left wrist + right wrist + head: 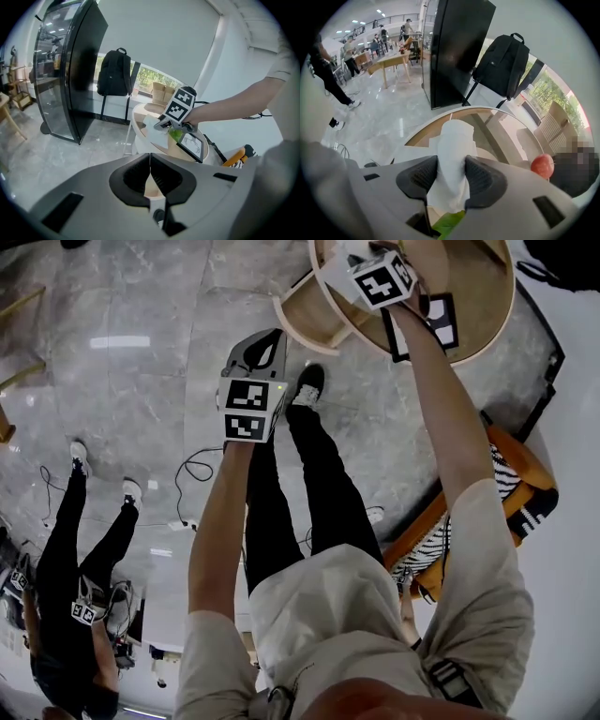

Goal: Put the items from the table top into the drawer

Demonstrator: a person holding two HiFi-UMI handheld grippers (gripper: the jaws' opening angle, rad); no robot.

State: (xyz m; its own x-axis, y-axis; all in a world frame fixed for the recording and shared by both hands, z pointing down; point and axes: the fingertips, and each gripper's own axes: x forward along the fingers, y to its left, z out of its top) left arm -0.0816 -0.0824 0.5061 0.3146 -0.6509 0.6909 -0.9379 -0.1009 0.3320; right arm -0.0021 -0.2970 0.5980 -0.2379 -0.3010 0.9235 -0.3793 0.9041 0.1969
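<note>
- Your right tool [451, 165] was clenched on a white tissue [453, 140]; both pads pressed into its sides, and the tissue bulged out above them.
- That tissue stood up over the round tabletop [497, 124], with something bright green [447, 224] just below it at the base of the jaws. I could not tell what the green thing was.
- Your left tool [150, 161] was clamped together with nothing in it, its pads meeting along one thin line.
- In the head view, you held the left tool out over the grey stone floor [112, 390], short of the tabletop and well apart from the right tool.
- The left gripper view showed your right tool reaching over the tabletop, with the tissue hanging at its tip and a framed picture [191, 145] lying just beside it.
- A red apple [542, 165] sat on the tabletop to the right of the tissue, apart from it.
- A black backpack [501, 63] hung behind the tabletop, beside a tall black cabinet [457, 47].
- An orange chair [525, 474] with a striped cushion stood at your right side.
- Another person in dark clothes [70, 615] stood on the floor to your left.
</note>
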